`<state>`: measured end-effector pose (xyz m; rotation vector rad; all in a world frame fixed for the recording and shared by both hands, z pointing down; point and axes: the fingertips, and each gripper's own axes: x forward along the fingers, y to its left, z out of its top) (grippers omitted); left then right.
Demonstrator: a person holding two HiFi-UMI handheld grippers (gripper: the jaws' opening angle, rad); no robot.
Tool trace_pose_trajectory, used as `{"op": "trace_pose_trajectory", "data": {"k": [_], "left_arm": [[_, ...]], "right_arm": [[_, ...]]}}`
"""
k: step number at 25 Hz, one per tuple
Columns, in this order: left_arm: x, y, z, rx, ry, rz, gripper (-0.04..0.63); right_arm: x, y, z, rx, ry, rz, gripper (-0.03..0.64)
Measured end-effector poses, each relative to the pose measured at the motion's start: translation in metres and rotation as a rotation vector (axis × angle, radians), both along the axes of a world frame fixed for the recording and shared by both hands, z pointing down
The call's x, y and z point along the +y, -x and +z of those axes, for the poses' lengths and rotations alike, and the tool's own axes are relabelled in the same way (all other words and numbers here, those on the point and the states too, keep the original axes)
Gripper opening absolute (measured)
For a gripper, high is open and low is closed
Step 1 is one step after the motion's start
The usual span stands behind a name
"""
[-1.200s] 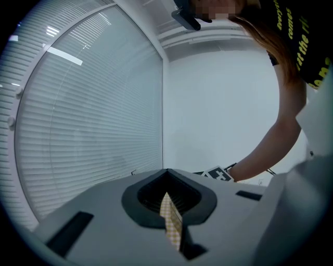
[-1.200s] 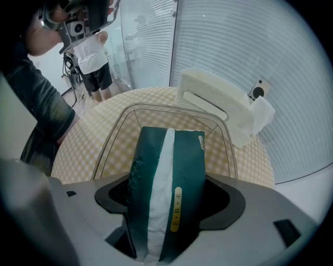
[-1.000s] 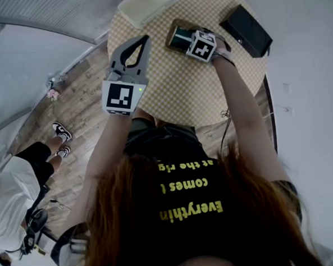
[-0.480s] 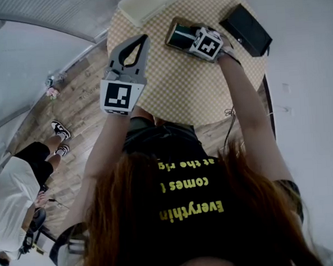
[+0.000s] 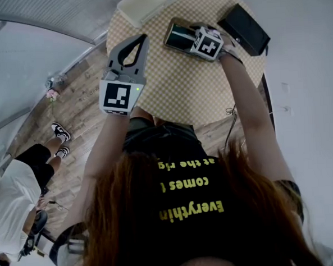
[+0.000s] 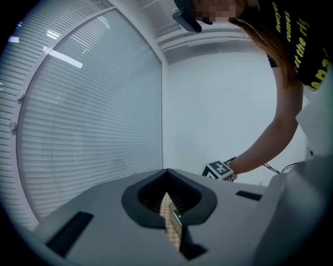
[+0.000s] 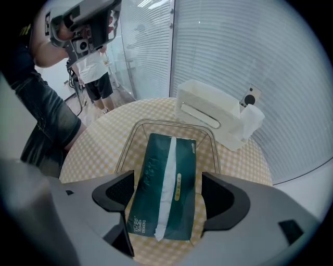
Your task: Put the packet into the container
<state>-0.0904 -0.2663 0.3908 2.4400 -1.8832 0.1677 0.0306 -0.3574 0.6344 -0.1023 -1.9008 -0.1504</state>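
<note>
The round worktop (image 5: 175, 92), covered in yellow-and-white checked cloth, carries a clear plastic container (image 7: 131, 141) a little toward 12 o'clock from its middle in the head view. The dark green packet with a white stripe (image 7: 164, 182) lies flat inside that container, its long edges parallel to the container's side walls, with a strip of bare floor showing along each side. The right tool (image 7: 166, 193) points steeply down over the packet's near end. Its jaws have just been opening and stand wide apart, one on either side of the packet, with the pads clear of it.

A flat black rectangular box (image 5: 243, 22) lies at the worktop's 2 o'clock edge, just beyond the right tool. A white rectangular plastic box (image 5: 144, 4) sits at the 11 o'clock edge, near the container's far rim. The widest bare cloth is from the middle to 6 o'clock.

The left tool (image 5: 144, 39) hangs level over the 9 o'clock edge, jaws closed tip to tip with nothing between them. Beyond that edge is wooden floor (image 5: 80, 107), where a bystander in a white top (image 5: 13, 201) stands at 8 o'clock.
</note>
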Motion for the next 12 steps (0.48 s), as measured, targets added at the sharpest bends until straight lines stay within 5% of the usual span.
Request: {"op": "trace_pose_trajectory", "data": {"k": [7, 12], "left_arm": [[0.005, -0.001, -0.004, 0.005, -0.007, 0.003, 0.000], [0.008, -0.002, -0.008, 0.001, -0.019, 0.012, 0.000]], "right_arm": [[0.001, -0.001, -0.018, -0.026, -0.013, 0.003, 0.381], [0.006, -0.003, -0.029, -0.047, -0.022, 0.026, 0.147]]}}
